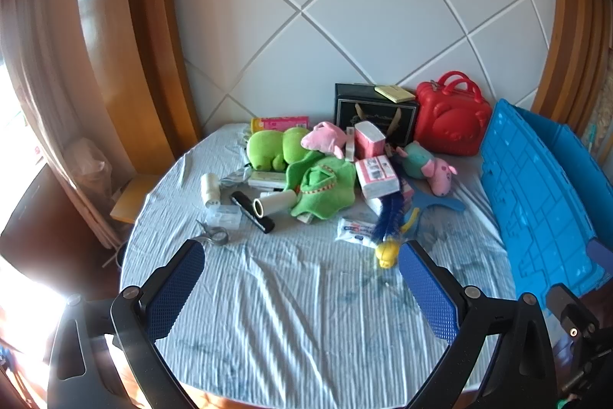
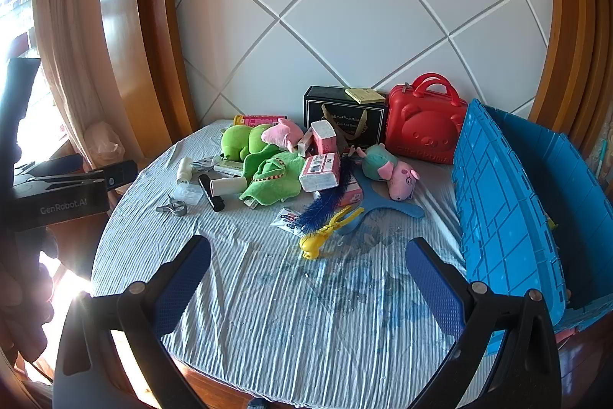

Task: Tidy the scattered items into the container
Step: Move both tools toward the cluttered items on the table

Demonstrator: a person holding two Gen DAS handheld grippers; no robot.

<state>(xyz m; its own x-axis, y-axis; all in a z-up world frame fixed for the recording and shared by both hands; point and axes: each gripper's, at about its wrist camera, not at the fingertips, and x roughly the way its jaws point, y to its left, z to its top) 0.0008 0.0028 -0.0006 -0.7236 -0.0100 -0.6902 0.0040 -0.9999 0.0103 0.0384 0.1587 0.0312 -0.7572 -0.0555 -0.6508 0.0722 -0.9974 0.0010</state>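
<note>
From the left wrist view, the left gripper (image 1: 300, 284) hangs above bare striped cloth with its jaws spread wide and nothing between them. No item has been picked yet, so the step in hand looks like choosing and reaching for a first one. Doing it well probably means starting at the near edge of the heap rather than digging into the middle: the yellow clip (image 1: 387, 254) lies just ahead of the right fingertip, clear of most clutter, though the blue feather brush (image 1: 389, 215) rests right behind it and could be dragged along. A straight descent with the jaws either side of the clip's body would likely serve. Ahead and to the left lie the scissors (image 1: 213, 235) and the white roll (image 1: 275, 202); further ahead sit the green plush (image 1: 270, 148) and the pig plush (image 1: 431, 167). The blue container (image 1: 536, 194) stands to the right of this gripper, its lid raised.

From the right wrist view, the right gripper (image 2: 308, 278) is likewise agape and empty over the cloth. The yellow clip (image 2: 325, 232) lies just ahead, roughly centred between the fingers, so this hand seems better placed for it. The blue container (image 2: 509, 202) stands immediately right of the right finger, a short carry. The tissue pack (image 2: 320, 172) and feather brush (image 2: 329, 198) lie beyond the clip.
</note>
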